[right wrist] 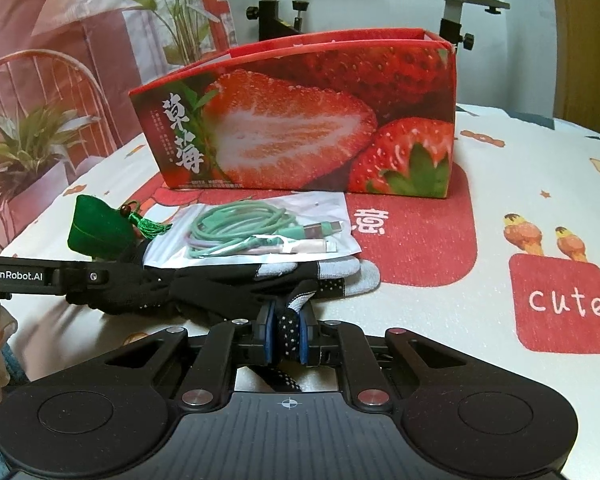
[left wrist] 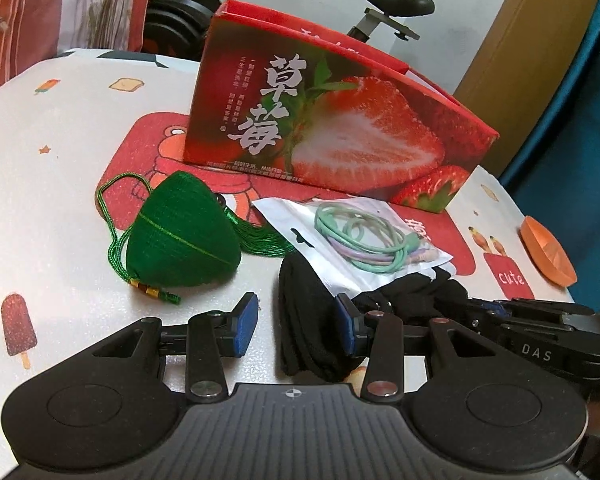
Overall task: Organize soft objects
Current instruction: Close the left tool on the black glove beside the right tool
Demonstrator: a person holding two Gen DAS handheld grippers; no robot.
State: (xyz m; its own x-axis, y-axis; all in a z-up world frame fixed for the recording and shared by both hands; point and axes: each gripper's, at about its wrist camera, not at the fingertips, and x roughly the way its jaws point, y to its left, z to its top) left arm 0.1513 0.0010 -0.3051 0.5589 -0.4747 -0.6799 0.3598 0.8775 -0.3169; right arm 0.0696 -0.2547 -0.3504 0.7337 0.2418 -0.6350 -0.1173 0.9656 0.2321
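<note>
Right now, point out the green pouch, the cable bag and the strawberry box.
green pouch (left wrist: 180,232), left wrist view, middle of its woven body.
cable bag (right wrist: 260,232), right wrist view, on the coiled cables inside.
strawberry box (right wrist: 300,136), right wrist view, front panel.

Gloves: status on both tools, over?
Right tool shut on gloves' dotted cuff. Left tool open astride their other end. Cable packet lies on top.

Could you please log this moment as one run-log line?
right gripper: shut on glove | left gripper: open at glove's cuff | cable bag: on glove | box: behind
</note>
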